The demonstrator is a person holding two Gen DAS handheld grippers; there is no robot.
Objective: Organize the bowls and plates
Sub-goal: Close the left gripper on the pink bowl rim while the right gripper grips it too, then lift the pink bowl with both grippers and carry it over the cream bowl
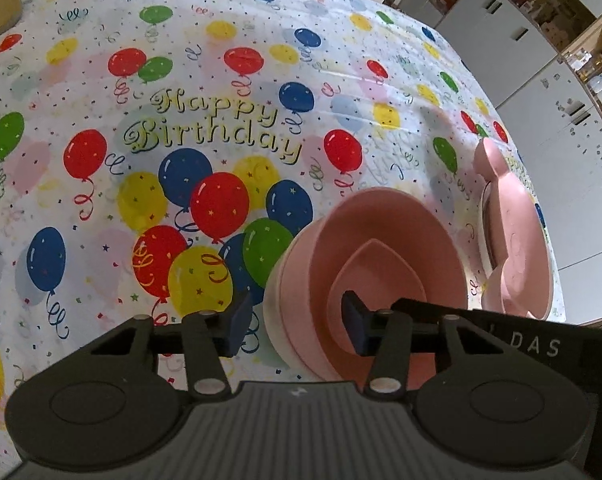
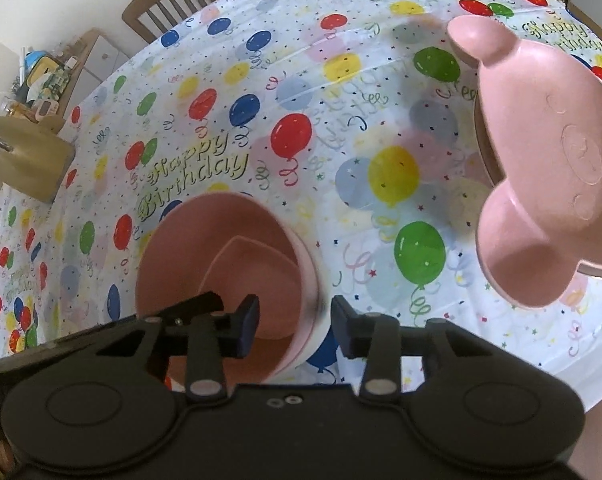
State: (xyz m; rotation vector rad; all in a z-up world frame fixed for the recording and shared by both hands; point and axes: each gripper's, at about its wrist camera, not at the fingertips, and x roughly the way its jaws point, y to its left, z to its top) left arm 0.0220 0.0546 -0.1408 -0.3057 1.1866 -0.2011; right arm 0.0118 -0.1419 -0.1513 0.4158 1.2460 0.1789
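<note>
Both claws, left [image 1: 297, 326] and right [image 2: 295, 330], gape apart, each straddling the pink bowl stack's [image 1: 381, 248] rim.

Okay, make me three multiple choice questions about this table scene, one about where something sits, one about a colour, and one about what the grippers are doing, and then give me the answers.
1. Where is the mouse-shaped plate relative to the stacked bowls in the left wrist view?
A. To their right
B. Inside them
C. Under them

2. What colour is the top bowl of the stack?
A. Blue
B. Pink
C. Green

3. How do the left gripper and right gripper stand at the bowl stack?
A. Both are shut away from the stack
B. Only one is near it
C. Each is open, straddling the rim, one finger inside and one outside

Answers:
1 A, the plate lies on the balloon tablecloth beside the stack, towards the right.
2 B, the bowl's wall and inside are pink.
3 C, each view shows a gap between finger and bowl wall on both sides.
</note>
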